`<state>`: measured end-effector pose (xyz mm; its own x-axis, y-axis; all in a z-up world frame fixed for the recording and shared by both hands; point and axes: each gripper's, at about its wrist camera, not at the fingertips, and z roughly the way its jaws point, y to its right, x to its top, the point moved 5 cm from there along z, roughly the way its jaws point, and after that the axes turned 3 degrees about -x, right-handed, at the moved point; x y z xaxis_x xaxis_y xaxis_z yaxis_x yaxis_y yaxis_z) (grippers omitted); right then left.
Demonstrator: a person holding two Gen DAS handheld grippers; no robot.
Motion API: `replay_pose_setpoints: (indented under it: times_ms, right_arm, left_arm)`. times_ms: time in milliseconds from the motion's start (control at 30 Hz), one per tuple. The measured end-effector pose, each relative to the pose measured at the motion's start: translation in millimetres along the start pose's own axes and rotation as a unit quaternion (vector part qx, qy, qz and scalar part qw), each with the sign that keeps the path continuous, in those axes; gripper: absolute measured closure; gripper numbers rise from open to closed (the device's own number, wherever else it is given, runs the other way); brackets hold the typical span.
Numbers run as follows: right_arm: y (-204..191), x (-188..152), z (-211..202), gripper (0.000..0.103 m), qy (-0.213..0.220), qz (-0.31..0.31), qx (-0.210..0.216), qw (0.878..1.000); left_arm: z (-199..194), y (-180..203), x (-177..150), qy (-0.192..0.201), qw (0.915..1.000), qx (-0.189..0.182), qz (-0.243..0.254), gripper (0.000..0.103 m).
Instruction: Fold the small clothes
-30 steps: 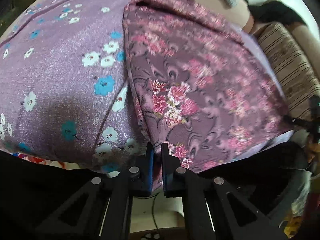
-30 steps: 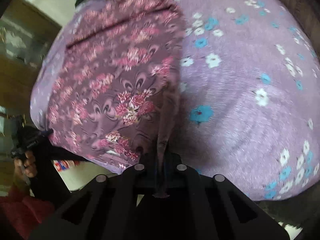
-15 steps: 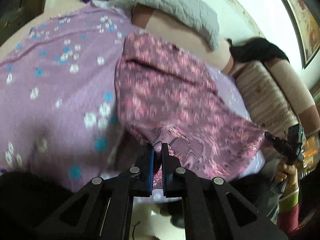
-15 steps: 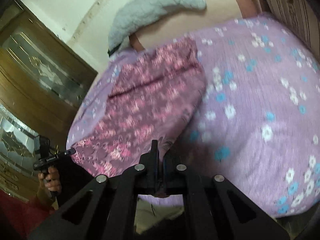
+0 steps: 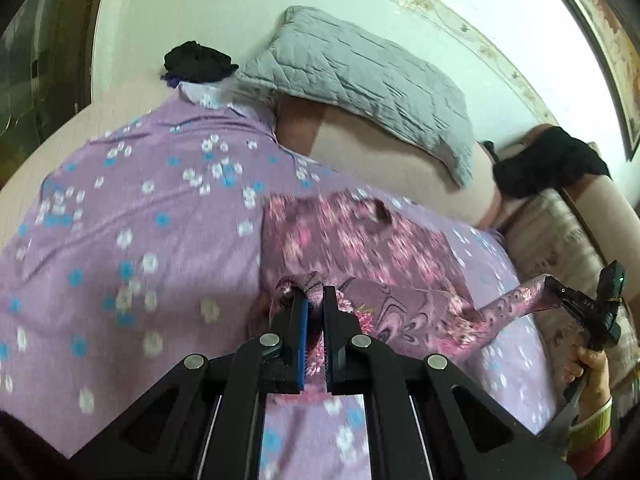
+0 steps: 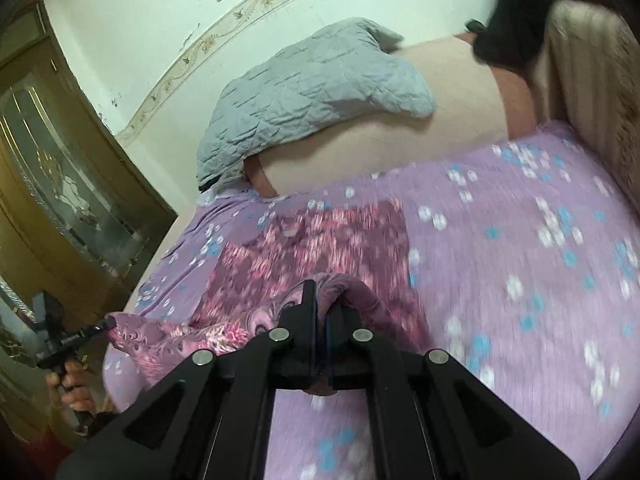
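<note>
I have both tools pitched downward toward the bed (image 5: pixel 120 240), each clamped on a near corner of the floral garment (image 5: pixel 360 248). My left tool (image 5: pixel 314 304) has its jaws closed tight on a bunched fold of the cloth; in the right wrist view it shows off to the left of the garment, pinching that corner, with the hand (image 6: pixel 74 384) gripping its handle below. My right tool (image 6: pixel 324 300) is likewise shut on a hump of the fabric, and in the left wrist view it sits at the garment's right corner, held by the other hand (image 5: pixel 592 376) with a striped cuff at the wrist. The near edge of the garment hangs lifted between the two tools, while its far part lies flat on the bed's purple flowered sheet (image 6: pixel 520 240).

Beyond the garment, a grey quilted pillow (image 5: pixel 360 80) rests on the bed's bare pinkish mattress against a white wall (image 6: pixel 140 20). A dark cloth (image 5: pixel 196 62) lies beside the pillow. A wooden cabinet with glass (image 6: pixel 60 168) stands left of the bed.
</note>
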<state>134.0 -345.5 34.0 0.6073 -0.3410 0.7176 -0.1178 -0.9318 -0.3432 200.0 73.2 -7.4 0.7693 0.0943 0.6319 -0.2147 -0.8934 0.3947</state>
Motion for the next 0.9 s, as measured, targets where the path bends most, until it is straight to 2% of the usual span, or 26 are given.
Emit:
replay_pose_setpoints:
  times_ms: [133,267,367,600,667,733,767,800,833,867,900]
  right_arm:
    - [6.1,26.3,51.0,0.099,-0.002,-0.026,-0.034,0.999]
    - [31.5,44.1,97.6,0.099,-0.001,-0.004,-0.058,0.998]
    - [51.9,51.9,131.2,0.099,-0.006,0.03,-0.055,0.998]
    - [80.6,46.1,200.2,0.098,-0.039,0.049,-0.091,0.994]
    - [89.8,38.4,216.6,0.098,-0.055,0.066,-0.098,0.992]
    - [96.1,32.3,225.3,0.096,-0.068,0.081,-0.102,0.989]
    - [98.1,30.4,225.7,0.093,-0.072,0.087,-0.102,0.988]
    - [98.7,29.1,221.7,0.086,-0.07,0.091,-0.099,0.988]
    - [97.8,29.0,212.8,0.08,-0.063,0.092,-0.095,0.989]
    - [95.7,29.4,201.9,0.066,-0.052,0.088,-0.093,0.99]
    - [92.8,30.3,187.8,0.059,-0.036,0.079,-0.093,0.992]
  left_arm:
    - [45.7,-15.5,31.3,-0.01,0.9998,0.013,-0.007,0.099]
    - [95.6,-26.6,52.2,-0.028,0.9995,0.016,-0.005,0.099]
    - [134.9,-29.7,64.3,-0.044,0.9985,0.03,0.015,0.099]
    - [206.3,-54.1,65.9,-0.078,0.995,0.059,0.02,0.098]
    - [215.3,-57.4,61.2,-0.086,0.9942,0.059,0.024,0.095]
    - [215.3,-60.4,56.9,-0.096,0.9939,0.048,0.026,0.084]
    - [210.9,-60.8,55.5,-0.098,0.994,0.041,0.026,0.078]
    - [200.8,-59.1,53.6,-0.1,0.9941,0.033,0.029,0.065]
    - [190.2,-55.4,51.7,-0.095,0.9944,0.025,0.037,0.059]
    - [180.6,-48.7,49.2,-0.092,0.9945,0.019,0.047,0.059]
    - [169.6,-38.1,43.6,-0.092,0.9935,0.007,0.067,0.059]
